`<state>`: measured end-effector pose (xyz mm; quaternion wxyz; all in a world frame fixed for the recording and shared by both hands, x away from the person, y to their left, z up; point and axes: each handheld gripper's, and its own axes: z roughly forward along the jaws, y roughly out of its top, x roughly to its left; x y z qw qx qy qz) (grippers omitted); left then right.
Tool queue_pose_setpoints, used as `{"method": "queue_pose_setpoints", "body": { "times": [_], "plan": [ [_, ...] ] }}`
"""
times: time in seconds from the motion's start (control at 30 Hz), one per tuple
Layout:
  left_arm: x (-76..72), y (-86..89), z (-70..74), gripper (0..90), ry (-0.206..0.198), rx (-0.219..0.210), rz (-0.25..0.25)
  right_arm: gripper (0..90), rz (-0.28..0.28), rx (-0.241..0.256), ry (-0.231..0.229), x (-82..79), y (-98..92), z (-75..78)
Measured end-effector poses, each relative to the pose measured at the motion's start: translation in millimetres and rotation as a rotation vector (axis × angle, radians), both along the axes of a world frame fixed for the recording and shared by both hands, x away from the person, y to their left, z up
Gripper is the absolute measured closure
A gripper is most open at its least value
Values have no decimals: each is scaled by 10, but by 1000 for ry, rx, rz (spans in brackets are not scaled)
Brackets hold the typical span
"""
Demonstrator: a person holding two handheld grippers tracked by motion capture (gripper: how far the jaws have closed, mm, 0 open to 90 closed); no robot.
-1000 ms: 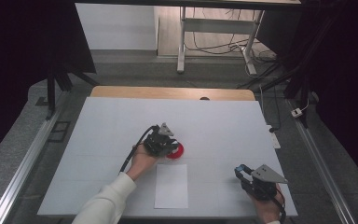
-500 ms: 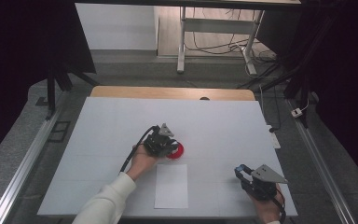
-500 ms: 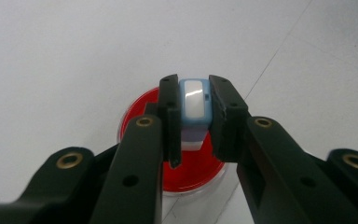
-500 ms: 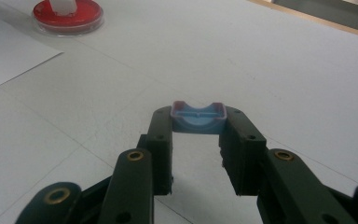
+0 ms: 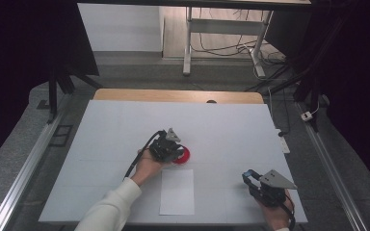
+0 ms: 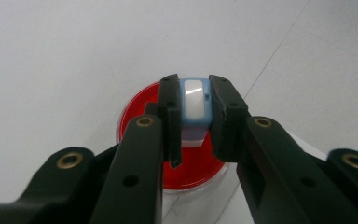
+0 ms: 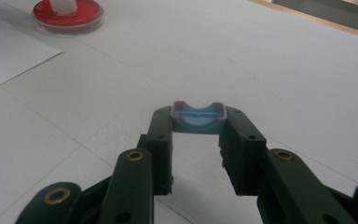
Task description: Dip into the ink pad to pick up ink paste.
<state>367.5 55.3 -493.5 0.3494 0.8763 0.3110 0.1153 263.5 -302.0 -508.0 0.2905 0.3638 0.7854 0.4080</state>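
Jaws of the left gripper point(image 5: 172, 147) are seen at the centre of the high view, over a red dish point(image 5: 181, 155); the right gripper point(image 5: 248, 177) sits lower right. In the left gripper view, a pale blue block point(image 6: 194, 103) is clamped above the dish. In the right gripper view, a blue cap point(image 7: 198, 117) is pinched.

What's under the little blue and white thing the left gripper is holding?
A round red dish sits right under the blue and white block clamped in the left gripper. The jaws cover the block's bottom, so whether it touches the dish is hidden.
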Motion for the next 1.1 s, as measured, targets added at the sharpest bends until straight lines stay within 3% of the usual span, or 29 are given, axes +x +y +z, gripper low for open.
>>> {"method": "queue_pose_setpoints", "body": {
  "times": [0.73,0.93,1.1],
  "plan": [
    [-17,-10,-1,760,-5,1,10,654,-2,0,-4,-3,-2,7],
    [-52,-3,40,759,-26,5,2,654,-2,1,-5,-4,-2,7],
    [-92,34,112,759,-47,-34,3,654,-4,-1,-3,-4,-4,8]
  ]
}}
